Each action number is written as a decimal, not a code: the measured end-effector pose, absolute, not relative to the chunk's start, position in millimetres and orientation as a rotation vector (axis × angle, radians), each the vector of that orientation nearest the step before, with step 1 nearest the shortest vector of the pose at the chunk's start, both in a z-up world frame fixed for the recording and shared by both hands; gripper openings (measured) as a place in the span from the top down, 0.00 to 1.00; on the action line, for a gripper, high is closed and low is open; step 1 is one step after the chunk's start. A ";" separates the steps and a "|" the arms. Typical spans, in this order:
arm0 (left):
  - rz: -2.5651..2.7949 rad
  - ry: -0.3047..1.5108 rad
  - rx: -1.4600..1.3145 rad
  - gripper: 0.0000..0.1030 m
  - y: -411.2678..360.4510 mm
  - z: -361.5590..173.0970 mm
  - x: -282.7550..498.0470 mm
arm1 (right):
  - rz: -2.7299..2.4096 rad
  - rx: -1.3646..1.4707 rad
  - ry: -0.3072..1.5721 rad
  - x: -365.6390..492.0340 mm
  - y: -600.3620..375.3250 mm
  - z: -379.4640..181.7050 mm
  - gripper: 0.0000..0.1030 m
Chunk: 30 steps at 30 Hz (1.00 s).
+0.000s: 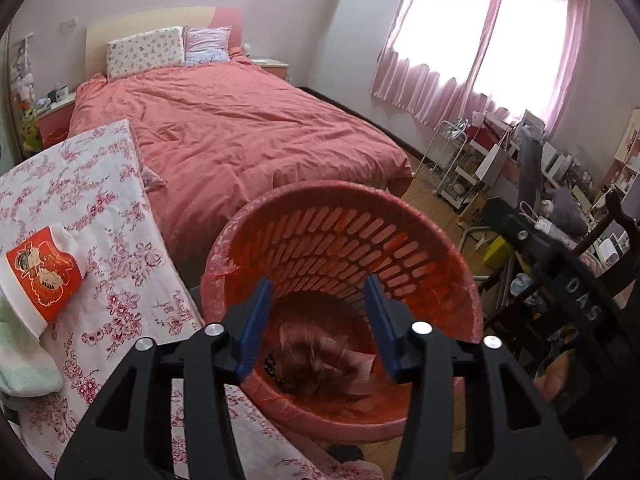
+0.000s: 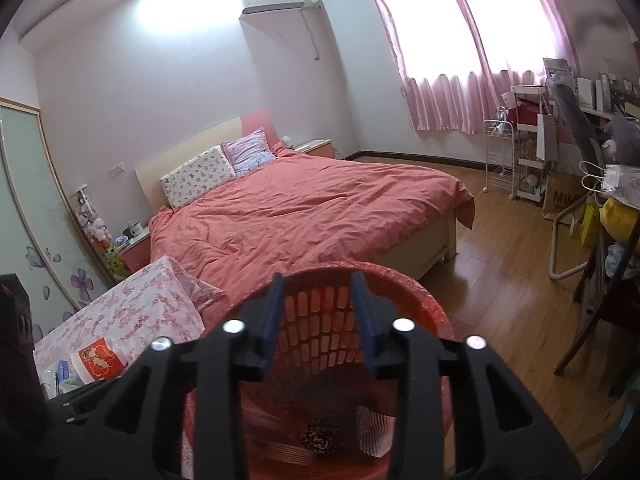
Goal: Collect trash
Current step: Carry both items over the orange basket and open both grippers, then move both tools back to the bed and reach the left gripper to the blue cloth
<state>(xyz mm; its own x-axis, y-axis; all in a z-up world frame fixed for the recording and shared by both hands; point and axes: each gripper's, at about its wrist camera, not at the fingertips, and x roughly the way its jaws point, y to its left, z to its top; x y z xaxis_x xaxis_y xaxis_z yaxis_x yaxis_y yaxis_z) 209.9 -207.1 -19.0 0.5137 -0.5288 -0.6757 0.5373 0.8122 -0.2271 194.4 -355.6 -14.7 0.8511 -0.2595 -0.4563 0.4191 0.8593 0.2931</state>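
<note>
Both tongs hang over the mouth of a red slotted waste basket [image 1: 348, 248] in a pink bedroom, each with its blue-padded jaws parted and nothing between them. The left gripper [image 1: 318, 286], at the bottom centre of its own view, points down into the basket, where a blurred pinkish wad of trash [image 1: 320, 360] lies low inside, beside a dark scrap and some pale paper. The right gripper [image 2: 318, 280] fills the lower middle of its view, released, its pads framing the basket's far slotted wall; a dark speckled lump [image 2: 322, 434] lies at the bottom of the basket [image 2: 416, 284] next to a white ribbed piece. A thin red plastic liner [image 1: 224, 264] is folded over the rim.

Just to the left of the basket stands a table under a white cloth with red flowers [image 1: 80, 200], and on it, at the left edge of the left view, a red and white paper cup [image 1: 44, 276] lies tilted beside a pale green cloth [image 1: 20, 364]. Behind basket and table, the bed with its coral cover [image 1: 248, 128] takes up the middle of both views, two pillows [image 1: 146, 52] against the headboard. Pink curtains [image 1: 480, 48] glow at the upper right; below them a white wire rack [image 2: 498, 160] and cluttered shelves line the wall above the wooden floor [image 2: 500, 264]. An air conditioner [image 2: 274, 2] sits high on the wall in the right view.
</note>
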 end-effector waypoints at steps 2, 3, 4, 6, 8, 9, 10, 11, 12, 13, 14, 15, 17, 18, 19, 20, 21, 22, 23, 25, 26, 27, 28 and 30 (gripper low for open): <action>-0.629 0.812 0.019 0.51 -204.1 -20.0 207.7 | -0.377 0.397 0.418 191.2 -355.9 -14.9 0.56; -0.622 0.814 0.021 0.51 -202.3 -19.9 206.7 | -0.385 0.392 0.417 189.0 -355.7 -14.8 0.52; -0.613 0.814 0.023 0.51 -198.3 -19.1 204.3 | -0.393 0.383 0.416 187.4 -354.2 -14.2 0.51; -0.598 0.811 0.030 0.50 -192.6 -18.0 203.4 | -0.400 0.365 0.418 185.8 -350.1 -12.1 0.46; -0.574 0.802 0.036 0.45 -181.0 -15.2 201.1 | -0.399 0.347 0.421 183.0 -345.1 -10.2 0.44; -0.566 0.799 0.038 0.45 -176.8 -14.5 201.2 | -0.397 0.336 0.423 182.1 -340.7 -8.7 0.43; -0.551 0.794 0.045 0.45 -169.7 -13.0 200.5 | -0.393 0.327 0.425 181.6 -338.0 -6.8 0.42; -0.537 0.791 0.051 0.45 -163.3 -11.7 200.5 | -0.390 0.321 0.426 180.8 -334.1 -5.1 0.41; -0.527 0.788 0.053 0.45 -156.6 -10.6 200.1 | -0.384 0.315 0.428 180.3 -330.1 -3.6 0.41; -0.512 0.784 0.053 0.45 -148.3 -9.1 199.2 | -0.377 0.311 0.431 179.9 -325.3 -2.1 0.41; -0.499 0.780 0.053 0.45 -140.5 -8.1 198.5 | -0.371 0.308 0.433 179.0 -321.2 -0.7 0.41; -0.486 0.776 0.053 0.45 -133.8 -6.9 197.1 | -0.363 0.303 0.437 179.2 -315.5 1.2 0.41; -0.453 0.765 0.053 0.45 -115.6 -5.0 193.9 | -0.348 0.292 0.443 179.1 -304.5 4.4 0.41; -0.438 0.762 0.053 0.44 -108.1 -4.1 192.6 | -0.338 0.286 0.446 179.5 -297.5 5.8 0.41; -0.415 0.757 0.049 0.44 -95.9 -3.0 191.2 | -0.326 0.278 0.451 180.3 -289.7 7.1 0.41; -0.401 0.756 0.046 0.44 -88.3 -1.9 191.0 | -0.317 0.273 0.454 181.5 -283.7 8.5 0.41; -0.378 0.754 0.039 0.44 -76.9 -0.6 190.4 | -0.300 0.262 0.461 183.0 -273.8 9.6 0.41; -0.365 0.751 0.033 0.44 -69.6 0.0 190.1 | -0.290 0.256 0.465 184.0 -267.4 10.4 0.41; -0.343 0.747 0.027 0.44 -58.8 1.3 189.8 | -0.273 0.246 0.472 185.4 -258.2 11.0 0.40; -0.298 0.739 0.016 0.44 -39.2 3.2 188.8 | -0.249 0.231 0.480 186.5 -244.6 12.5 0.40; -0.274 0.735 0.009 0.44 -28.7 4.5 188.5 | -0.235 0.220 0.486 187.9 -235.6 12.9 0.40; -0.252 0.731 0.002 0.43 -17.4 4.6 188.1 | -0.223 0.213 0.491 189.0 -227.7 13.5 0.40; -0.219 0.727 -0.004 0.41 -3.8 5.6 188.4 | -0.214 0.209 0.495 188.9 -221.9 13.9 0.40; -0.148 0.718 -0.020 0.41 25.6 6.8 189.4 | -0.189 0.198 0.504 191.5 -207.2 14.5 0.40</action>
<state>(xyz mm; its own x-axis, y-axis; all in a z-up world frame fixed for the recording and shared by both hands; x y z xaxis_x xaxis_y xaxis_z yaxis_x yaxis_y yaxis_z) 189.4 25.6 6.8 0.7434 -0.1424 -0.6535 0.1285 0.9893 -0.0694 191.5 -207.2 14.5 0.8590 -0.1300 -0.4952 0.2272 0.9636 0.1412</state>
